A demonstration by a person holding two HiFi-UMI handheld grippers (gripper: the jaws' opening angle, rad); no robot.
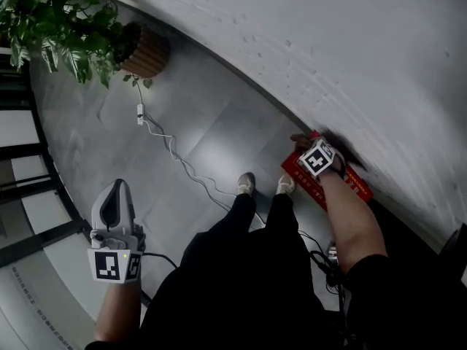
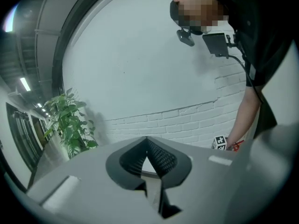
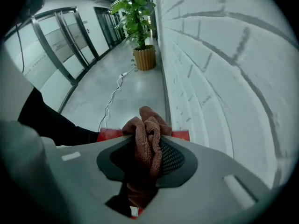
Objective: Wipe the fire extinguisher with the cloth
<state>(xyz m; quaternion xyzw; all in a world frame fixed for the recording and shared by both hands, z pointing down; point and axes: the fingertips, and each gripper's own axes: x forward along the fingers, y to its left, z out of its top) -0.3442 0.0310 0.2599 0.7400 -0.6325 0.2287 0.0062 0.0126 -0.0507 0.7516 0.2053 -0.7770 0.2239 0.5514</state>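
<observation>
A red fire extinguisher box with white print lies on the floor against the white brick wall. In the head view my right gripper hangs over its far end and points steeply down. It is shut on a reddish-brown cloth, which bunches out past the fingertips, with the red box showing just beyond. My left gripper is held out over the grey floor at the lower left, far from the box. Its jaws meet at the tips with nothing between them. Its view shows the right gripper's marker cube.
A potted plant in a ribbed pot stands by the wall at the top left. A white cable runs across the floor to the person's shoes. Glass doors line the left side.
</observation>
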